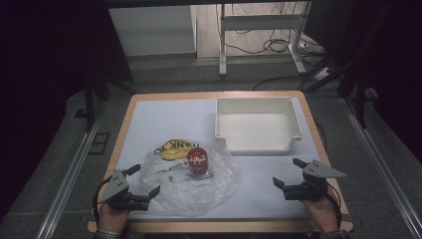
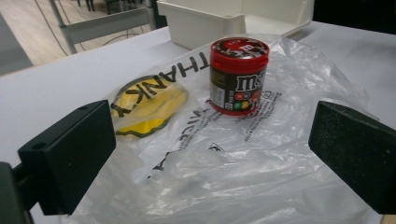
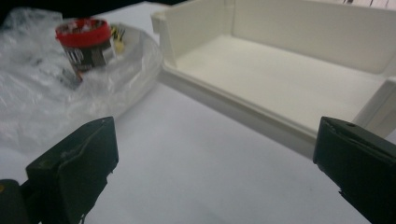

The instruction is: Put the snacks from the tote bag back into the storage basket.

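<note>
A small candy jar (image 1: 198,161) (image 2: 238,77) (image 3: 86,42) with a red lid stands upright on a clear plastic bag (image 1: 186,184) (image 2: 233,158) (image 3: 37,88) with black lettering and a yellow print (image 1: 172,148) (image 2: 147,105). The bag lies flat on the front left of the white table top. My left gripper (image 1: 146,180) (image 2: 210,158) is open at the bag's near left edge, jaws wide, nothing between them. My right gripper (image 1: 289,173) (image 3: 212,163) is open at the front right, over bare table, with its jaws facing the white bin (image 1: 256,124) (image 3: 289,74).
The empty white bin (image 2: 205,21) sits at the back right of the table (image 1: 149,117). Beyond the table's far edge there are desk legs (image 1: 223,45) and cables on the floor. Dark space lies to both sides.
</note>
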The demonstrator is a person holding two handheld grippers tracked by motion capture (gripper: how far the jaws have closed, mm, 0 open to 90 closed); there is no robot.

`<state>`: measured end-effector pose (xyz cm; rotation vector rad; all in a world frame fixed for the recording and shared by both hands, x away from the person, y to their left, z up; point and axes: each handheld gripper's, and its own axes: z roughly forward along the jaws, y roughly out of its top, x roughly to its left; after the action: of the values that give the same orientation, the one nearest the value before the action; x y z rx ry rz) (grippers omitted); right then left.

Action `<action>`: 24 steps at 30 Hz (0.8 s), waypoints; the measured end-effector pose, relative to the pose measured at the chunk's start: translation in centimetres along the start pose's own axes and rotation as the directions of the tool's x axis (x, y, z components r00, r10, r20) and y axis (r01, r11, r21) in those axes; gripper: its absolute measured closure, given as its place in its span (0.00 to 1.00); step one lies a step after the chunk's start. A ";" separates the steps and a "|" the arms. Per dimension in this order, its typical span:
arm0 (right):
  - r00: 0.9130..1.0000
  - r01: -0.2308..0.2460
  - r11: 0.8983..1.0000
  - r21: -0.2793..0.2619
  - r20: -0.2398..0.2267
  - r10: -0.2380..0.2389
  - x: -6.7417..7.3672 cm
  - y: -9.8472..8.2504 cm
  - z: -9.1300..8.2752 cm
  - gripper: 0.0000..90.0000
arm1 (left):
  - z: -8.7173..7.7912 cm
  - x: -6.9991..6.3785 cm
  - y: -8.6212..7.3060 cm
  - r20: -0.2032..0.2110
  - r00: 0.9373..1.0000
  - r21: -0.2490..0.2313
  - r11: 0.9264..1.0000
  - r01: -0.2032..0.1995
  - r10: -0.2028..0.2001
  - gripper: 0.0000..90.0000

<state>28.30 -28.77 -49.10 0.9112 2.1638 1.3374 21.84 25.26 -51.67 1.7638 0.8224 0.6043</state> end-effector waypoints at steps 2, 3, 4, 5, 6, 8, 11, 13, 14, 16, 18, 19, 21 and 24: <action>1.000 0.003 1.000 0.006 -0.005 -0.003 0.1 0.0 0.1 0.00 | -0.1 0.1 0.0 0.002 1.000 -0.007 1.000 0.007 -0.007 0.01; 1.000 0.004 1.000 0.004 -0.010 -0.004 0.2 0.0 0.1 0.00 | -0.1 0.1 0.0 -0.002 1.000 -0.005 1.000 0.007 -0.007 0.01; 1.000 0.015 1.000 0.001 -0.003 -0.015 0.3 0.1 0.2 0.00 | -0.1 0.1 0.0 -0.004 1.000 -0.002 1.000 0.004 -0.004 0.01; 1.000 0.029 1.000 0.000 0.003 -0.029 0.4 0.1 0.2 0.00 | -0.1 0.1 -0.1 -0.002 1.000 -0.002 1.000 0.004 -0.004 0.01; 0.999 0.032 0.999 0.001 -0.009 -0.032 0.5 0.2 0.2 0.00 | -0.1 0.0 -0.1 0.001 1.000 -0.005 1.000 0.004 -0.004 0.01; 1.000 0.025 1.000 0.004 -0.012 -0.025 0.5 0.3 0.2 0.00 | 0.0 0.0 -0.1 0.005 1.000 -0.009 1.000 -0.002 0.002 0.01; 1.000 0.017 1.000 0.009 -0.019 -0.016 0.6 0.4 0.2 0.00 | 0.0 -0.1 -0.1 0.007 1.000 -0.013 1.000 -0.011 0.011 0.01; 1.000 0.013 1.000 0.010 -0.020 -0.013 0.6 0.4 0.1 0.00 | 0.0 -0.1 -0.1 0.005 1.000 -0.012 1.000 -0.013 0.013 0.01; 1.000 0.010 1.000 0.009 -0.017 -0.010 0.6 0.4 0.1 0.00 | 0.0 -0.1 -0.1 0.002 1.000 -0.012 1.000 -0.015 0.015 0.01; 1.000 0.012 1.000 0.004 -0.012 -0.012 0.6 0.5 0.0 0.00 | 0.0 -0.1 -0.1 -0.001 1.000 -0.015 1.000 -0.015 0.015 0.01; 1.000 0.017 1.000 0.004 -0.005 -0.017 0.7 0.4 0.0 0.00 | -0.1 -0.1 -0.1 -0.004 1.000 -0.020 1.000 -0.015 0.015 0.01; 1.000 0.013 1.000 0.004 -0.006 -0.013 0.7 0.4 0.0 0.00 | -0.1 -0.1 -0.1 -0.005 1.000 -0.019 1.000 -0.015 0.015 0.01; 1.000 0.014 1.000 0.004 -0.004 -0.014 0.8 0.5 0.1 0.00 | -0.1 -0.1 -0.1 -0.006 1.000 -0.020 1.000 -0.016 0.016 0.01; 1.000 0.011 1.000 0.003 -0.005 -0.011 1.0 0.5 0.2 0.00 | -0.1 -0.1 -0.1 -0.010 1.000 -0.021 1.000 -0.018 0.017 0.01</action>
<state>27.93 -27.79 -48.76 0.8968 2.1715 1.3330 21.65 25.23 -51.79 1.7519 0.8057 0.6319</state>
